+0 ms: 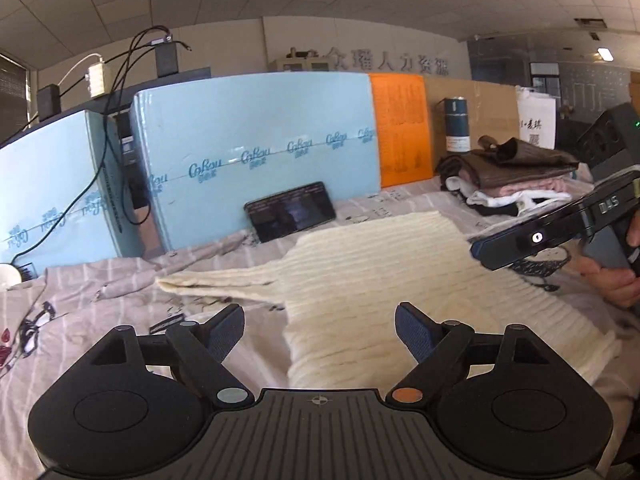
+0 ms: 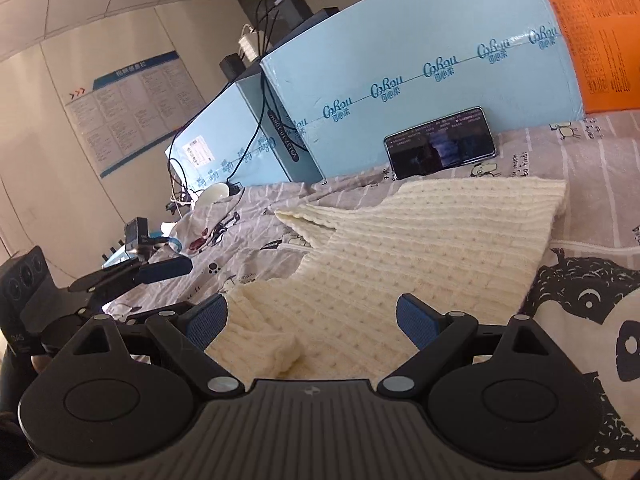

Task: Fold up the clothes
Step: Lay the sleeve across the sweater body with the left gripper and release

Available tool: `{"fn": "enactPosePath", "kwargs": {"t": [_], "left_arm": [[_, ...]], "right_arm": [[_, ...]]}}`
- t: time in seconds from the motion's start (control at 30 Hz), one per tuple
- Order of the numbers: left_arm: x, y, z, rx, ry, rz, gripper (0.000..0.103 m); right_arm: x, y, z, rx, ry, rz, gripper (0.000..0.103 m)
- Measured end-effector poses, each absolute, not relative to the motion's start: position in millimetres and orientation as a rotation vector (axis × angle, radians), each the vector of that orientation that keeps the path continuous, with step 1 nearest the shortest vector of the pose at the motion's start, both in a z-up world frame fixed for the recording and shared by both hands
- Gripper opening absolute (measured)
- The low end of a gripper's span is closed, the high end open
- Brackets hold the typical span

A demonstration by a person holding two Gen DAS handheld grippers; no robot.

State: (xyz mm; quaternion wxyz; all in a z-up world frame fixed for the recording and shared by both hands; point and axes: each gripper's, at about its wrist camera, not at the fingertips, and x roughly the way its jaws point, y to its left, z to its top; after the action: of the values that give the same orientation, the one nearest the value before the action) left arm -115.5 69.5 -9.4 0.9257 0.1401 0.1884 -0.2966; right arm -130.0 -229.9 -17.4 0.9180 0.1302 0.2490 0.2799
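Left jaws: the left gripper (image 1: 320, 330) stands spread wide with nothing between its blue pads, poised over the near edge of the cream sweater (image 1: 380, 276).
Right jaws: the right gripper (image 2: 312, 320) is likewise released and empty, low over the sweater's bunched near corner.
Sweater: it lies mostly flat on the striped cartoon-print bedsheet (image 1: 80, 312); one sleeve (image 1: 224, 284) sticks out to the left, apart from the body.
Step in hand: by my reading the fold has barely begun; both tools are lining up for a first grasp, and that sleeve is not yet laid across the body.
Next move: it probably calls for lowering one pad under a cloth edge and closing on a single layer; the thick knit could bunch or slip.
Left view only: the folded pile (image 1: 516, 176) of darker clothes at the far right, a dark canister (image 1: 457, 126) behind it, and the right tool seen from its side.
Right view only: the sweater's rumpled near corner (image 2: 260, 344), a wall notice board (image 2: 132, 108), and the left tool off to the side.
Both views: a phone (image 1: 291, 211) leaning on blue foam boards (image 1: 256, 144).
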Motion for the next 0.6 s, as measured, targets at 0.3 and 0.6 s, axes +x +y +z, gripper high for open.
{"fn": "enactPosePath", "kwargs": {"t": [0.3, 0.6], "left_arm": [[-81.0, 83.5, -9.0, 0.186, 0.446, -0.682, 0.087], [59.7, 126.1, -22.4, -0.437, 0.690, -0.480, 0.087]], "right_arm": [[-121.9, -189.2, -39.7, -0.103, 0.627, 0.498, 0.092], [-85.1, -233.7, 2.6, 0.223, 0.483, 0.463, 0.092]]}}
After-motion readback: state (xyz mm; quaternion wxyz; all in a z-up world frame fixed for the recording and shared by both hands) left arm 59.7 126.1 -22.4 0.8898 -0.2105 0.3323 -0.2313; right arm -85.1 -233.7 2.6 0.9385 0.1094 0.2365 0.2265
